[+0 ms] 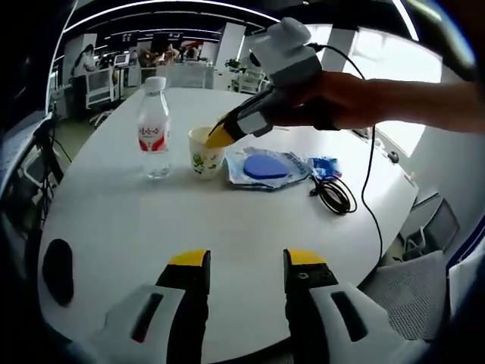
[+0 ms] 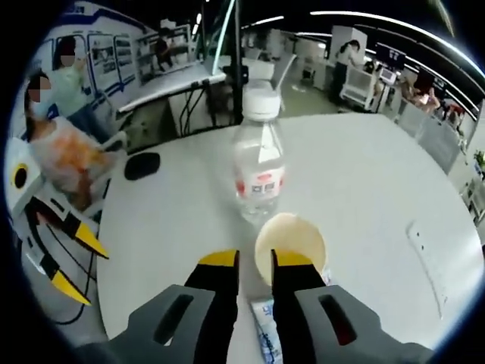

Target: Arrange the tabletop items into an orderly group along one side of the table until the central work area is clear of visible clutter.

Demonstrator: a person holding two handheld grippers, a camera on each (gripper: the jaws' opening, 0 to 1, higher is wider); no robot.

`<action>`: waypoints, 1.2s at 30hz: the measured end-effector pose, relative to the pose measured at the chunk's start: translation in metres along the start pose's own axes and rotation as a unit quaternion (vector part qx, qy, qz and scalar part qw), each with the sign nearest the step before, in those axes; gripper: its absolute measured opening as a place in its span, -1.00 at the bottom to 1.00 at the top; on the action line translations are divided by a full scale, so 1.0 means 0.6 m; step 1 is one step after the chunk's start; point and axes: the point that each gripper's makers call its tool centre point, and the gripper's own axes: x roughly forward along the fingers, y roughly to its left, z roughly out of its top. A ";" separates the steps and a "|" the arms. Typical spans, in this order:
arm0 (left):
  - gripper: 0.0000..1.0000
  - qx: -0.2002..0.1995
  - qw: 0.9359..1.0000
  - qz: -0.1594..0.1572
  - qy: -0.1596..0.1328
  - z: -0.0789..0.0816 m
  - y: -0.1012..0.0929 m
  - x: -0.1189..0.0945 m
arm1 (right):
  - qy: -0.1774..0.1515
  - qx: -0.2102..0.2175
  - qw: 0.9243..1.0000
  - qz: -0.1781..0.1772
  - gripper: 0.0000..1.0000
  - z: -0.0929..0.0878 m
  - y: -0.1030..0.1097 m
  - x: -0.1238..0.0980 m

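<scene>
Right gripper view: your right gripper [image 2: 255, 262] is pinching the paper cup [image 2: 290, 246] rim, water bottle [image 2: 258, 163] just ahead; your left gripper [image 1: 246, 262] is hovering open, empty.

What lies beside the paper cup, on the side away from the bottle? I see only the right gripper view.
Observer: A blue item in a clear wrapper lies flat there, next to the paper cup and opposite the bottle.
Operator: Is there anything beyond it?
Observer: Yes, a coiled black cable lies just past the wrapper.
Operator: Is the cup plain?
Observer: No, its side carries a green print.
</scene>
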 end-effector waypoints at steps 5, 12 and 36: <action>-0.25 -0.005 1.000 0.003 -0.001 0.001 0.004 -0.002 | -0.016 0.017 1.000 -0.005 -0.72 -0.001 0.000 -0.023; -0.25 -0.010 1.000 0.005 -0.004 0.004 0.008 -0.003 | -0.032 0.045 0.998 -0.015 -0.74 -0.014 -0.001 -0.056; -0.26 -0.009 1.000 0.007 -0.016 0.037 0.019 0.017 | -0.066 0.143 0.985 -0.065 -0.78 -0.104 -0.021 -0.167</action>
